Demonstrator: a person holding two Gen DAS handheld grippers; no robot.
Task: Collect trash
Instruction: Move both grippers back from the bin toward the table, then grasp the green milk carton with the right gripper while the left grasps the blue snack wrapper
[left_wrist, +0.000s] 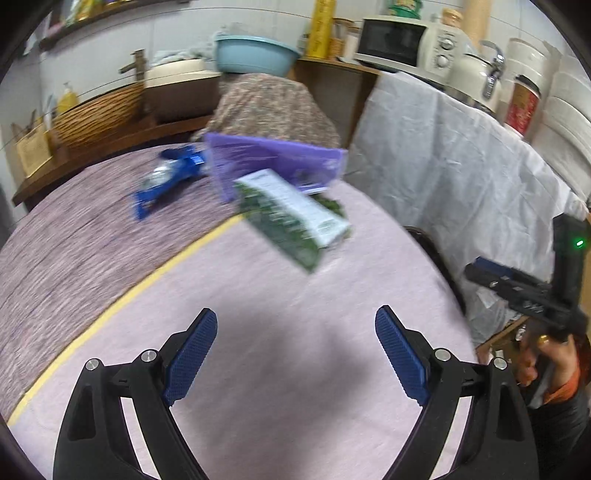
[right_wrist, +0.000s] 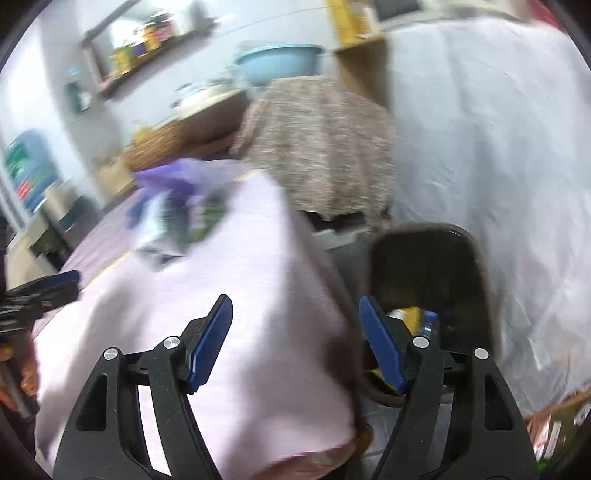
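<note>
Both tongs stand apart and empty. The left tongs (left_wrist: 295, 354) face the green-and-white box (left_wrist: 295, 214) lying on the surface (left_wrist: 258, 369) against a purple packet (left_wrist: 273, 158); they should straddle its narrow sides. The bin (right_wrist: 432, 266) sits beyond the right tongs (right_wrist: 295, 343).

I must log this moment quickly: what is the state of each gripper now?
Left gripper: jaws open, holding nothing.
Right gripper: jaws open, holding nothing.
</note>
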